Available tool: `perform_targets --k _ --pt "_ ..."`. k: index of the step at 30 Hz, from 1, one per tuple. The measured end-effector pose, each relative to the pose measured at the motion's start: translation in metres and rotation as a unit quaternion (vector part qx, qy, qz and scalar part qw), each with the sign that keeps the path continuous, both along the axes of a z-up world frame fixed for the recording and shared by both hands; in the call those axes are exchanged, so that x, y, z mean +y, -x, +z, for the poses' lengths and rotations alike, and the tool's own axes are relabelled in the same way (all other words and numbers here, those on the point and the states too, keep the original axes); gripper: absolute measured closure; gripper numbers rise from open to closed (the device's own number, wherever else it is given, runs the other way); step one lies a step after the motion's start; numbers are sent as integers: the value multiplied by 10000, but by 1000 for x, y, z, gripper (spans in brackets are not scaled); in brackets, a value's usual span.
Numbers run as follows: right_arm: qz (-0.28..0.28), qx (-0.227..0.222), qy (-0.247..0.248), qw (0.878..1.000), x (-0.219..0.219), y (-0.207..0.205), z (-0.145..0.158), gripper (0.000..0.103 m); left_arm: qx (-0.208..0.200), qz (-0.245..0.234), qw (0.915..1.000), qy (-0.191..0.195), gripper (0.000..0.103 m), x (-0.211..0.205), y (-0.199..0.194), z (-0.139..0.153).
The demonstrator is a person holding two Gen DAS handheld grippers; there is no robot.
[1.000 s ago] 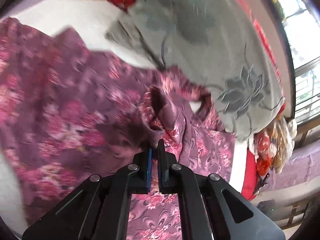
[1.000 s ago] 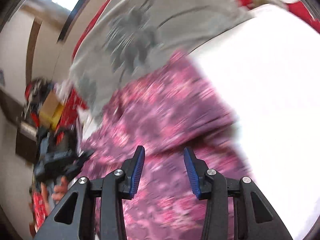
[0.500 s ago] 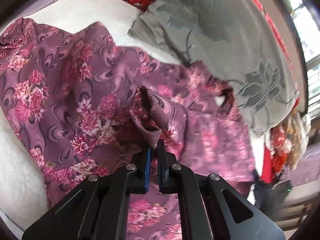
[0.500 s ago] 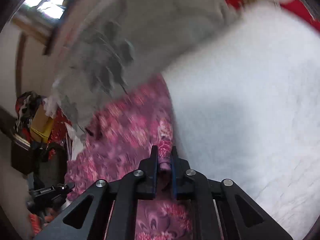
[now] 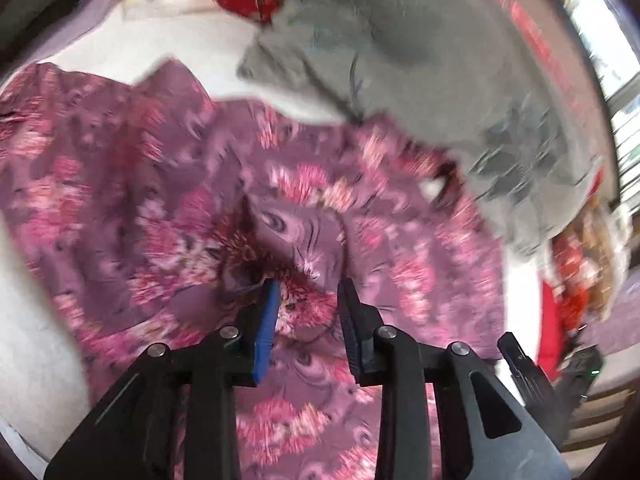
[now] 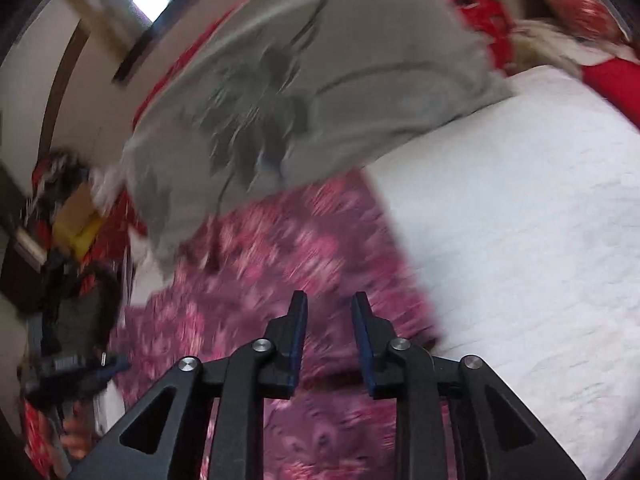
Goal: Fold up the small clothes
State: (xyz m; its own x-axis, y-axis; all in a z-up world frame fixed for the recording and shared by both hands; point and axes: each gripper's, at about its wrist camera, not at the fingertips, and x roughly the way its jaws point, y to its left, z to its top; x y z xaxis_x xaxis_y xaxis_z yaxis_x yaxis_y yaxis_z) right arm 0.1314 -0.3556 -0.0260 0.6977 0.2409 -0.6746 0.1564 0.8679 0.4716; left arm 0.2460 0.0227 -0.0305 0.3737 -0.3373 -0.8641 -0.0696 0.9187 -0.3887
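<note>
White quilted bedding (image 6: 520, 216) is carrying the purple floral garment (image 5: 120, 200), which is lying spread toward the bedding's near edge, its far end tucked under a grey flower-printed cloth (image 6: 320, 80). Left gripper (image 5: 308, 292) is hovering with jaws parted over a raised pucker of fabric, gripping nothing; right gripper (image 6: 329, 312) is likewise hanging released above the garment's side edge. Judged step: between folds. Next move is calling for fresh pinches on an edge. No legible writing is showing.
</note>
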Motion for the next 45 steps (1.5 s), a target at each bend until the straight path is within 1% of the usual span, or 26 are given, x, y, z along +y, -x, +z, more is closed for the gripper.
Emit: perform_targets --k 1,2,3,4,7,10,12,15,17,18,20,21,23,27,28,29,31,32,34,35,36,38,40,41,44,45 --pt "138 305 42 9994 11 -8 -12 77 204 -71 9996 -180 76 -5 -6 -14" --pt "148 542 160 9983 20 -11 -22 77 246 -76 9995 -201 76 -6 -7 -19" --pt "102 521 279 9982 22 -8 -22 77 164 -57 9998 -105 76 -2 -4 -14" --pt "69 329 410 9986 31 -6 -16 77 156 -83 9998 -12 76 1 -2 -9" --pt "407 -40 341 9986 63 -11 1 77 -7 -73 9992 381 76 30 8 16" --pt "899 -52 307 9955 105 -33 6 77 -310 150 9986 409 73 78 10 45" --pt "1229 -70 139 9923 138 -48 5 77 -523 406 9977 157 56 115 8 62" --pt "1549 -71 -21 9879 174 -57 0 77 -752 824 9915 -674 54 182 0 80" --pt "1728 -83 -93 9849 195 -62 -7 77 -723 908 9882 -995 53 213 -7 82" --pt "1820 -33 -78 9833 206 -64 -14 77 -647 955 9853 -1260 53 235 -12 82" --pt "1915 68 193 9813 217 -64 -32 72 -549 962 9829 -1472 51 263 -20 80" --pt "1902 -254 385 9807 222 -59 -32 72 -475 924 9826 -1538 51 272 -25 77" --pt "1876 -441 609 9794 227 -52 -33 71 -350 702 9841 -1594 50 290 -32 69" --pt "1890 -446 471 9798 224 -54 -33 70 -265 210 9838 -1758 48 294 -37 55" --pt "1889 -464 471 9798 223 -54 -34 70 -319 3 9814 -1893 48 292 -36 52" --pt "1887 -475 482 9797 222 -52 -34 70 -360 -149 9760 -2144 48 287 -34 49" --pt "1882 -498 476 9797 221 -51 -34 70 -346 -521 9574 -2818 48 277 -35 36" --pt "1881 -499 456 9798 222 -53 -36 70 -272 -655 9507 -3019 47 276 -36 28" --pt "1879 -516 411 9800 220 -53 -37 70 -145 -684 9418 -3288 47 276 -41 16" --pt "1878 -517 398 9800 221 -53 -36 70 -131 -644 9396 -3360 48 280 -42 14" --pt "1878 -520 383 9801 220 -52 -36 70 -147 -545 9384 -3408 48 284 -47 13" --pt "1881 -529 354 9801 218 -52 -36 70 -280 -425 9409 -3347 47 287 -53 14" --pt "1883 -534 316 9801 217 -51 -36 70 -379 -423 9401 -3360 43 286 -62 14" --pt "1885 -537 303 9801 217 -51 -36 70 -373 -441 9385 -3404 38 286 -65 11" --pt "1895 -551 256 9800 215 -52 -37 70 -204 -648 9348 -3487 38 279 -77 -7" --pt "1901 -557 235 9799 214 -52 -37 70 -192 -670 9351 -3476 40 278 -81 -12"
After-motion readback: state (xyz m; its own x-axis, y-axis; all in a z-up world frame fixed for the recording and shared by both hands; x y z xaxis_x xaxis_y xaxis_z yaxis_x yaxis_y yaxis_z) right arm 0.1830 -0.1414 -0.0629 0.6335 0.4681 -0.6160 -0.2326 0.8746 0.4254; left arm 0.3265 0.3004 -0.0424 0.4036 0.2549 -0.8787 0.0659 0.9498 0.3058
